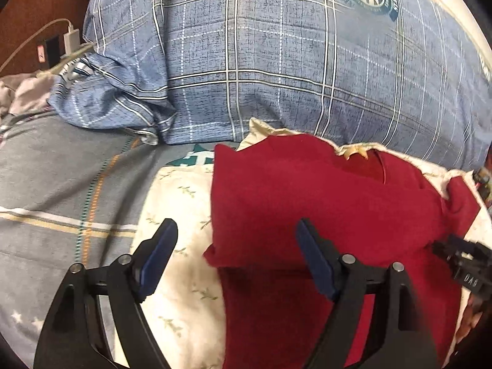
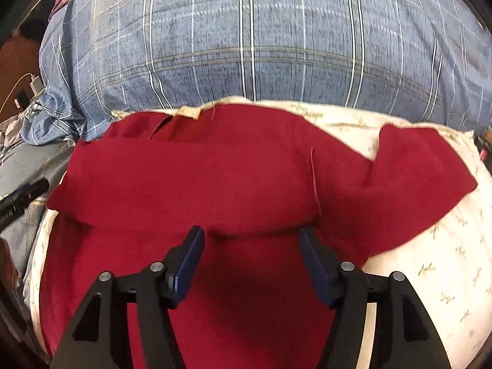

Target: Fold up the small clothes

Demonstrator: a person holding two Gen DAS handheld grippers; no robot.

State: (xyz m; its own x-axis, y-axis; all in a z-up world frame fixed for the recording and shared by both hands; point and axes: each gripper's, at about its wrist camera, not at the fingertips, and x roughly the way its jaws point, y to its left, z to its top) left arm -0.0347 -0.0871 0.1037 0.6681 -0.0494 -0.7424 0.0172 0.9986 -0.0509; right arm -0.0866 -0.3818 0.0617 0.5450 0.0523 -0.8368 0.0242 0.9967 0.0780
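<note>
red knit garment (image 2: 215, 178) lies spread on a cream floral pillow (image 2: 430, 261), its long axis running across, directly ahead of both parted, empty grippers. the right gripper (image 2: 250, 255) sits nearest the folded edge; the left gripper (image 1: 236, 246) straddles its left border. a blue plaid pillow (image 2: 246, 46) blocks the far side.
</note>
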